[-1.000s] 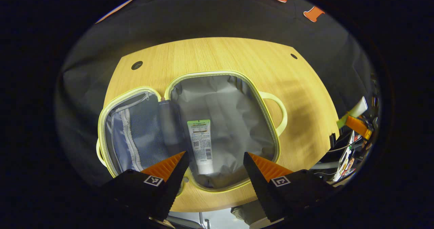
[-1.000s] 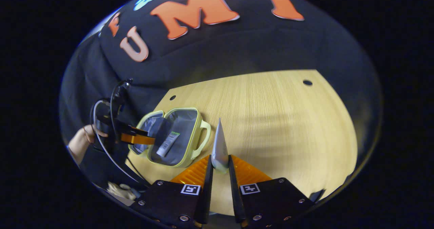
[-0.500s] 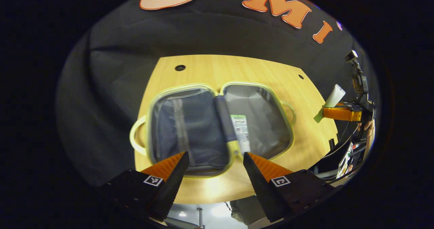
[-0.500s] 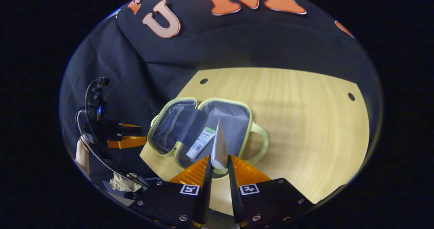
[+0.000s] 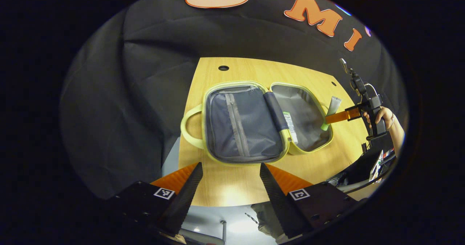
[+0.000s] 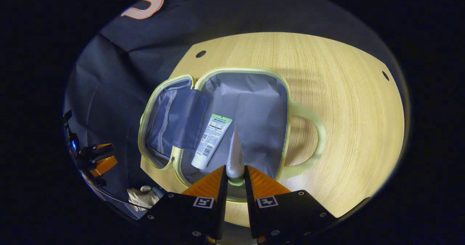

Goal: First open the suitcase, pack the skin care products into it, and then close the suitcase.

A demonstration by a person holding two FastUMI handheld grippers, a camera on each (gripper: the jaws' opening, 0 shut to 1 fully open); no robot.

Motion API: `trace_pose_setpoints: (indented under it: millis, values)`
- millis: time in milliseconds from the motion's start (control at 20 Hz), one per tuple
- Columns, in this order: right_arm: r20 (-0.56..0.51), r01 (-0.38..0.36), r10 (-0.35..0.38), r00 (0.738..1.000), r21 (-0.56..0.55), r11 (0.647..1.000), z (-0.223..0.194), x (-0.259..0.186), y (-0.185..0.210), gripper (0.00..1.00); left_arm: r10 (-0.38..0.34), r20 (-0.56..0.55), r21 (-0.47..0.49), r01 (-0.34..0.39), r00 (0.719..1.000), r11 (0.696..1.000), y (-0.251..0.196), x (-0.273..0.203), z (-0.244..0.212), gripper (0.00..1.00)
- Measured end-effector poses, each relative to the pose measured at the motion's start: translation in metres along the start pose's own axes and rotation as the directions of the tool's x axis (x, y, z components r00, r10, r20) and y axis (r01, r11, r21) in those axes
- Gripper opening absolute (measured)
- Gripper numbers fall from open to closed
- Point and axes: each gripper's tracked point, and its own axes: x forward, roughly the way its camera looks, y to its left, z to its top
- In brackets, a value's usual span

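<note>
Wooden table (image 6: 345, 92) — pale grain; two holes.

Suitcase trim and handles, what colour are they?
Pale yellow-green, on the suitcase; clearest in the right gripper view.

A light wooden table (image 6: 338, 103) with small round holes near its far corners stands against the black cloth wall. Lying directly on it is a pale yellow-green suitcase (image 6: 305, 110), opened flat, both halves resting on the wood, a looped handle at each outer end.
</note>
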Motion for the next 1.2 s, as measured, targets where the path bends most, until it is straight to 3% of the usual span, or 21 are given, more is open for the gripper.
trace_pose_setpoints:
  millis: [50, 100, 200, 250, 300, 350, 450, 700, 900, 1000, 1100, 1200]
  values:
    - [-0.002, 0.001, -0.001, 1.0, 0.005, 1.0, 0.0, 0.001, 0.001, 0.26, 0.009, -0.001, 0.0, -0.009, 1.0, 1.0, 0.003, -0.003, -0.002, 0.98]
    - [-0.001, 0.006, -0.006, 1.0, 0.013, 1.0, 0.002, 0.003, 0.0, 0.41, 0.017, -0.003, -0.006, -0.017, 1.0, 1.0, 0.007, -0.004, -0.005, 0.98]
    - [0.01, 0.008, -0.008, 1.0, 0.025, 1.0, 0.006, 0.004, 0.001, 0.36, 0.017, -0.002, -0.017, -0.017, 1.0, 1.0, 0.01, -0.002, -0.006, 0.98]
    - [0.02, 0.009, -0.009, 1.0, 0.026, 1.0, 0.008, 0.004, 0.001, 0.57, 0.017, 0.001, -0.022, -0.017, 1.0, 1.0, 0.011, -0.001, -0.005, 0.98]
    - [0.029, 0.013, -0.014, 0.999, 0.024, 1.0, 0.009, 0.001, -0.004, 0.6, 0.017, 0.007, -0.026, -0.017, 1.0, 1.0, 0.013, 0.003, -0.004, 0.98]
    - [0.043, 0.021, -0.022, 0.999, 0.017, 1.0, 0.011, -0.004, -0.008, 0.82, 0.016, 0.011, -0.034, -0.016, 1.0, 0.999, 0.013, 0.007, -0.003, 0.98]
    - [0.091, 0.03, -0.029, 0.995, -0.002, 1.0, 0.017, -0.008, -0.008, 0.95, 0.011, 0.014, -0.063, -0.01, 1.0, 0.998, 0.018, 0.016, -0.003, 0.98]
    - [0.26, -0.008, 0.013, 0.965, -0.02, 1.0, 0.04, -0.025, 0.009, 0.96, 0.003, 0.019, -0.18, 0.0, 1.0, 0.984, 0.054, 0.039, -0.006, 0.98]
    - [0.299, -0.011, 0.015, 0.954, -0.016, 1.0, 0.044, -0.034, 0.012, 0.96, 0.005, 0.064, -0.308, 0.015, 0.998, 0.951, 0.097, 0.069, 0.002, 0.98]
    - [0.303, -0.005, 0.009, 0.953, -0.013, 1.0, 0.043, -0.038, 0.011, 0.96, -0.055, 0.117, -0.426, 0.1, 0.992, 0.899, 0.102, 0.086, 0.011, 0.98]
    - [0.308, 0.002, 0.001, 0.951, -0.009, 1.0, 0.041, -0.042, 0.011, 0.96, -0.112, 0.181, -0.535, 0.193, 0.977, 0.823, 0.104, 0.106, 0.024, 0.98]
    - [0.324, 0.006, -0.004, 0.946, -0.004, 1.0, 0.041, -0.048, 0.011, 0.96, -0.121, 0.201, -0.589, 0.218, 0.972, 0.778, 0.118, 0.125, 0.028, 0.96]
